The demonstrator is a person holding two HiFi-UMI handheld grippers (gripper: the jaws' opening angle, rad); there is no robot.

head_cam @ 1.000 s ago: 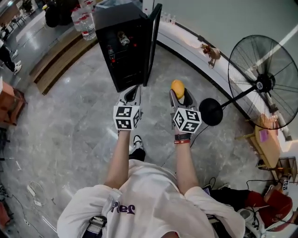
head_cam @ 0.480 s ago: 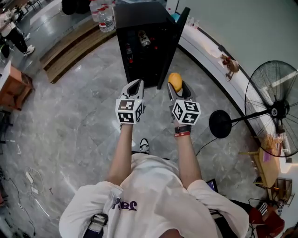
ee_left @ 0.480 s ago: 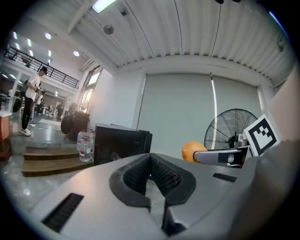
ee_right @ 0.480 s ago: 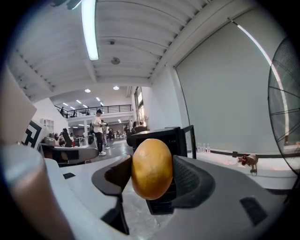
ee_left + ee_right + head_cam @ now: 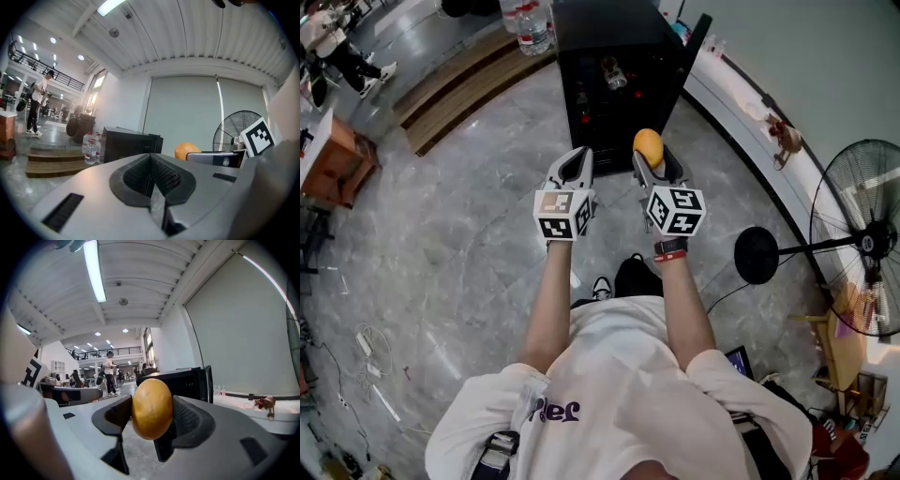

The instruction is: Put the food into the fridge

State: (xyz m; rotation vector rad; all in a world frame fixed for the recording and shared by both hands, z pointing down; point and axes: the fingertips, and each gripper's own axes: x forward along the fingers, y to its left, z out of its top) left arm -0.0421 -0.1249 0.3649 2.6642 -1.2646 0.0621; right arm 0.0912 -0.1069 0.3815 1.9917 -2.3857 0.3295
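A small black fridge (image 5: 623, 66) stands on the floor ahead, its door (image 5: 694, 52) swung open to the right; dark shelves with a few items show inside. My right gripper (image 5: 651, 156) is shut on an orange round fruit (image 5: 648, 147), which fills the space between the pads (image 5: 151, 408). The left gripper (image 5: 575, 167) is level beside it, jaws shut with nothing in them (image 5: 151, 180). Both grippers hang in the air a short way in front of the fridge (image 5: 180, 380).
A standing fan (image 5: 862, 234) with a round black base (image 5: 757, 255) is at the right. A white curved ledge (image 5: 750, 112) runs along the wall. Wooden steps (image 5: 459, 84) with water bottles (image 5: 530, 28) lie left of the fridge. People stand in the distance (image 5: 109, 373).
Both grippers and the person have moved forward toward the fridge, which now sits closer in the head view. The fruit stays held in the right gripper.
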